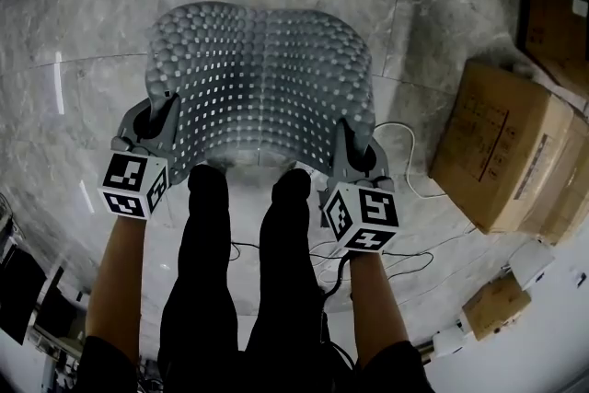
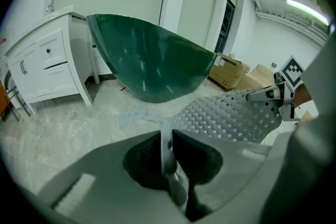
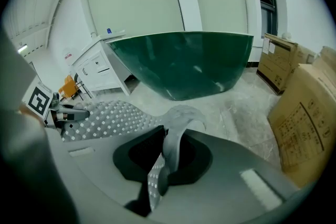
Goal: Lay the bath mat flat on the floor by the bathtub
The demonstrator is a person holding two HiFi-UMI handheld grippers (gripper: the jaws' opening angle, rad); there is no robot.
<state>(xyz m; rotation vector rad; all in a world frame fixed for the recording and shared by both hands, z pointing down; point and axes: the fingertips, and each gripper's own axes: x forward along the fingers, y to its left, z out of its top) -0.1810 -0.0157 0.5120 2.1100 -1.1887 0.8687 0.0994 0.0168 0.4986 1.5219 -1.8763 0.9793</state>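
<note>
I hold bath mat stretched between both grippers. Left gripper clamped on mat's near-left corner, right gripper on near-right. Mat bellies ahead of jaws; far edge curls under, contact with floor unclear. Bathtub just beyond, top cropped.
</note>
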